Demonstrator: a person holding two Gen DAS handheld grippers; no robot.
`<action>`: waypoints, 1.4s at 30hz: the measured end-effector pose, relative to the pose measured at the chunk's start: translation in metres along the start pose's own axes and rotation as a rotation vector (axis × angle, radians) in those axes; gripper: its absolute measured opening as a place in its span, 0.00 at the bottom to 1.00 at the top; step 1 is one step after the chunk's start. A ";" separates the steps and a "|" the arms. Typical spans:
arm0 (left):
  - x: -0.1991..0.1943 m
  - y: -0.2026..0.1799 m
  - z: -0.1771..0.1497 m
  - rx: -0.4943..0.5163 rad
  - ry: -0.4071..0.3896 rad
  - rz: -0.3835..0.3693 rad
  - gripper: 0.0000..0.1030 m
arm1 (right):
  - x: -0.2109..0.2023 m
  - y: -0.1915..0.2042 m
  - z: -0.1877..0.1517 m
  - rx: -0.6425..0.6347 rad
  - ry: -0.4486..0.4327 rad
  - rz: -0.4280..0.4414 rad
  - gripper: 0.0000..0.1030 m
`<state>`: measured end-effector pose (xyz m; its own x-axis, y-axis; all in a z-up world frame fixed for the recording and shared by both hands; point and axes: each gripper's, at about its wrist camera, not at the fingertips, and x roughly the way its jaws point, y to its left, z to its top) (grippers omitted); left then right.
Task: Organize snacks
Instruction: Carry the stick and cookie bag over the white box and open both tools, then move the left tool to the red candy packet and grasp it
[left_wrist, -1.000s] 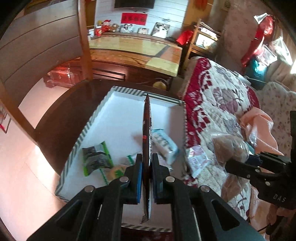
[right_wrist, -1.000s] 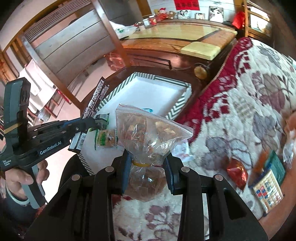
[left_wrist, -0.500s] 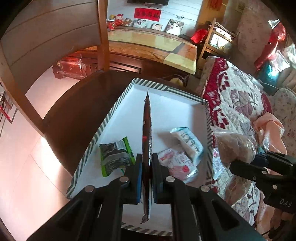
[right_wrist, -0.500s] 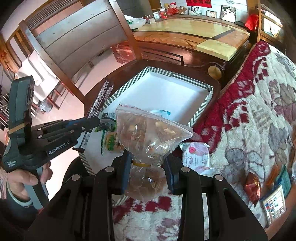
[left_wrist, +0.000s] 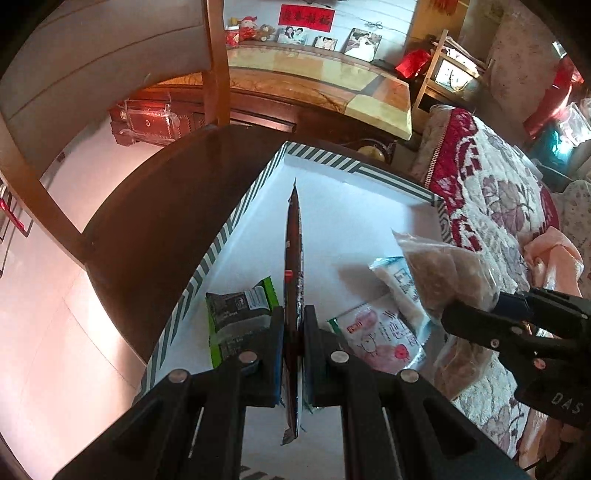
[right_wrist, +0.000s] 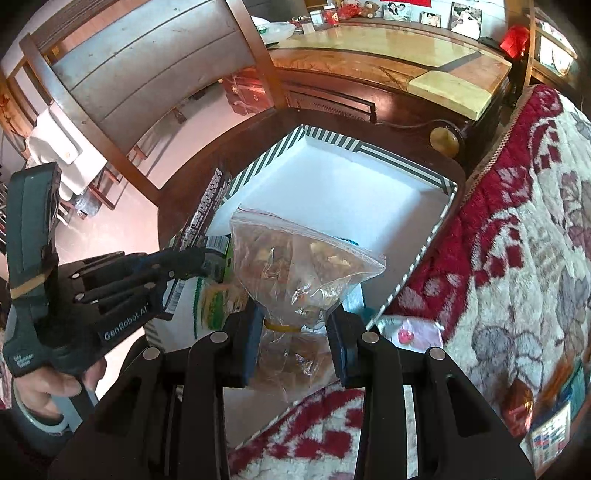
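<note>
Clear plastic bag (right_wrist: 306, 266) of snacks sits clenched in our right hand-held gripper (right_wrist: 295, 332) above the striped tray's (left_wrist: 221, 240) near right corner. Our left hand-held gripper (left_wrist: 293, 332) pinches a thin dark packet (left_wrist: 293, 258) edge-on over the tray.

Each camera sits just behind its own tongs, looking steeply down along them, close above the striped tray (left_wrist: 236, 218) (right_wrist: 369, 147). Both views share that tray.
</note>
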<state>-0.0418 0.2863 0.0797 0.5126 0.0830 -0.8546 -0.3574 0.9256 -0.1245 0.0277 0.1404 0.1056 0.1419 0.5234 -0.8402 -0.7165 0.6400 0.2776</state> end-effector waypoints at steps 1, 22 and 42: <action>0.002 0.001 0.001 -0.001 0.002 0.001 0.10 | 0.004 0.000 0.002 -0.001 0.006 -0.004 0.30; 0.024 -0.006 0.004 0.021 0.039 0.066 0.21 | 0.045 -0.010 0.012 0.065 0.065 -0.015 0.39; -0.023 -0.046 -0.006 0.061 -0.037 0.006 0.77 | -0.041 -0.068 -0.044 0.163 -0.033 -0.094 0.53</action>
<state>-0.0418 0.2395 0.1018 0.5394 0.1014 -0.8359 -0.3129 0.9458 -0.0872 0.0406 0.0511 0.1006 0.2271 0.4731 -0.8512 -0.5791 0.7683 0.2725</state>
